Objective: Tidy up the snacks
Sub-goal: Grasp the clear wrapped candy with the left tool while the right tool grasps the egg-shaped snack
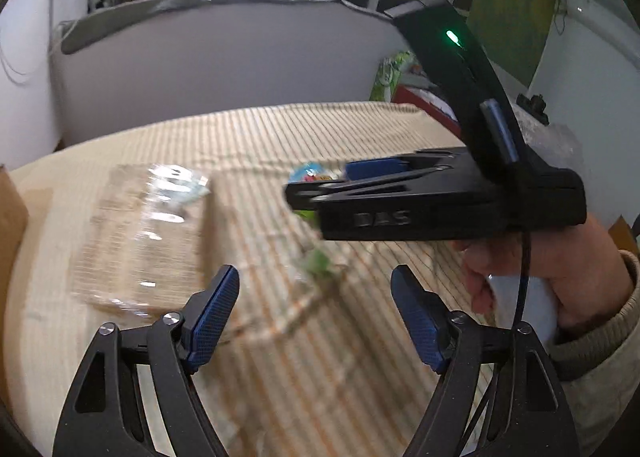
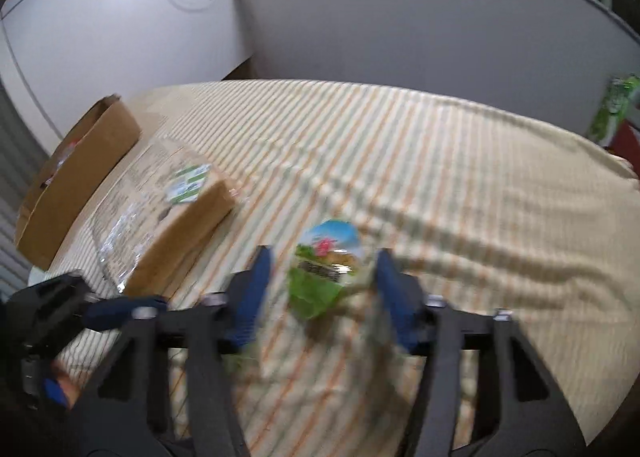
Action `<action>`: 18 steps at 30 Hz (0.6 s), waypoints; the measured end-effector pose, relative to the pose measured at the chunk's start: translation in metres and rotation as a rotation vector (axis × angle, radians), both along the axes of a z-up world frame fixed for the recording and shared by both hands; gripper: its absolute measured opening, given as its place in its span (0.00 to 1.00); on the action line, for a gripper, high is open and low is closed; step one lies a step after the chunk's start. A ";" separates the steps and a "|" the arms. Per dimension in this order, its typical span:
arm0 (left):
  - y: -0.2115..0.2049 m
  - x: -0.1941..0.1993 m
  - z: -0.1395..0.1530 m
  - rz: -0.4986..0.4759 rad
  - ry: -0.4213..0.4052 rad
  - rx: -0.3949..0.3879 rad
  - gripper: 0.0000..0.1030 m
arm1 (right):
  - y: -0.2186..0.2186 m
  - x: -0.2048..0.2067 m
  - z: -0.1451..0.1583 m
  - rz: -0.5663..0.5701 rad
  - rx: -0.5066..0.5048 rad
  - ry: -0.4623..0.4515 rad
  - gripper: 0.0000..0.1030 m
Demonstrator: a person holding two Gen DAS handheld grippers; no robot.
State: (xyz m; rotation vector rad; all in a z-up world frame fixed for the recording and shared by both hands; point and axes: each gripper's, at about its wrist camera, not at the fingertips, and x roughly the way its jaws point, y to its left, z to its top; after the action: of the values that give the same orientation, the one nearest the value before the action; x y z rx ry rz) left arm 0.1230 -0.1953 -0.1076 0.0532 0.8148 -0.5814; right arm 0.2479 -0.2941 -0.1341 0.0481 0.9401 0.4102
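- Landmark: the flat brown pack (image 2: pixel 160 213) with a clear wrapper and a green-white label, lying on the striped cloth (image 2: pixel 440 177). All places below are given from it.
- Left of the pack, just beside it, stands an open carton (image 2: pixel 76 181); that looks like the likely place for the snacks, though I cannot be sure.
- The left gripper (image 1: pixel 316 309) hovers near the pack's near-right corner, jaws spread wide and empty.
- Right of the pack, apart from it, lies the pouch (image 2: pixel 326 269), the thing in hand: sky-blue top, red print in the middle, green bottom. Its long axis runs away from the right wrist camera, blue end pointing far, green end pointing toward the camera, tilted slightly right.
- The right gripper (image 2: pixel 320 289) straddles the pouch, jaws spread, one finger (image 2: pixel 252 289) on each long side. I cannot tell whether they touch it; the view is blurred.
- To do this grasp well, in my judgement: slow the hand first, since the blur suggests fast motion.
- Close across the short width, near the pouch's middle, so it hangs balanced.
- Keep the tips low but clear of the cloth, which is wrinkled and could be pinched along with the pouch.
- Squeeze gently; the pouch looks soft.
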 end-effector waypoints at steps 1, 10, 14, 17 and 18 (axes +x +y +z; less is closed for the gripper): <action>-0.003 0.001 -0.002 -0.004 0.006 0.000 0.68 | 0.000 0.000 0.000 0.003 -0.001 -0.004 0.29; -0.021 0.030 -0.016 0.061 0.057 0.097 0.17 | -0.028 -0.020 0.003 -0.045 0.060 -0.047 0.25; -0.021 0.026 -0.015 0.050 0.050 0.081 0.17 | -0.047 -0.039 0.013 -0.121 0.083 -0.093 0.25; -0.016 0.018 -0.012 0.042 0.040 0.050 0.17 | -0.057 -0.059 0.019 -0.168 0.076 -0.125 0.25; -0.013 0.014 -0.010 0.043 0.034 0.050 0.17 | -0.058 -0.063 0.019 -0.180 0.078 -0.130 0.25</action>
State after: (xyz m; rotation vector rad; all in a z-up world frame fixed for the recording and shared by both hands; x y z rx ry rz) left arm 0.1369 -0.2081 -0.1178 0.0712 0.8617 -0.5230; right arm 0.1851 -0.3516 -0.1150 0.1736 0.7847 0.2797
